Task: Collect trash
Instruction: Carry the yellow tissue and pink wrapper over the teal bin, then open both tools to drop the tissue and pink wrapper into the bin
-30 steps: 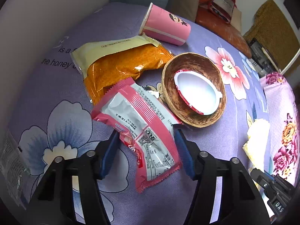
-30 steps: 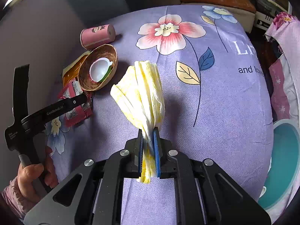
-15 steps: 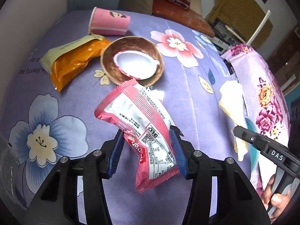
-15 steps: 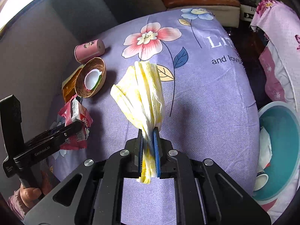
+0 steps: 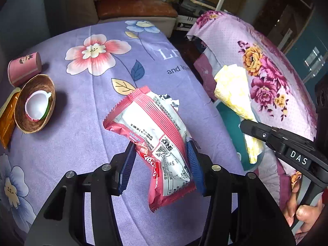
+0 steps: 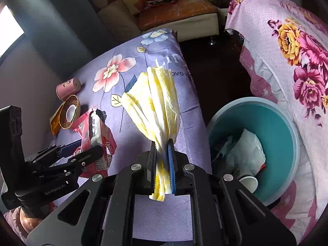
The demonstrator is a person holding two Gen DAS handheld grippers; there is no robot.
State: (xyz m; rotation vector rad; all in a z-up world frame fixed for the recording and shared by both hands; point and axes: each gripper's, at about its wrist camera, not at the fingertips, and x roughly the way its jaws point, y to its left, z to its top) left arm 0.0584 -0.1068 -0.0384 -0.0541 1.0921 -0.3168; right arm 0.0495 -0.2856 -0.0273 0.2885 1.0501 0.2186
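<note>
My left gripper [image 5: 161, 151] is shut on a pink and white snack wrapper [image 5: 151, 127], held above the purple flowered tablecloth [image 5: 92, 102]. The same wrapper [image 6: 96, 135] and left gripper [image 6: 82, 149] show at the left of the right wrist view. My right gripper [image 6: 162, 145] is shut on a crumpled yellow and white tissue [image 6: 155, 106], near the table's right edge. That tissue [image 5: 233, 90] also hangs at the right of the left wrist view. A teal bin [image 6: 287, 127] holding paper trash stands on the floor, right of the table.
A brown bowl-shaped shell with a white lid in it [image 5: 34, 106], a pink paper cup on its side [image 5: 24, 67] and an orange snack bag [image 5: 7, 119] lie at the table's left. A flowered pink cloth [image 6: 287, 41] covers furniture beside the bin. A sofa [image 6: 174, 14] stands behind.
Both grippers have swung right with their loads, away from the bowl and cup toward the table's right edge. The wrapper has been lifted off the cloth. The teal bin has come into fuller view.
</note>
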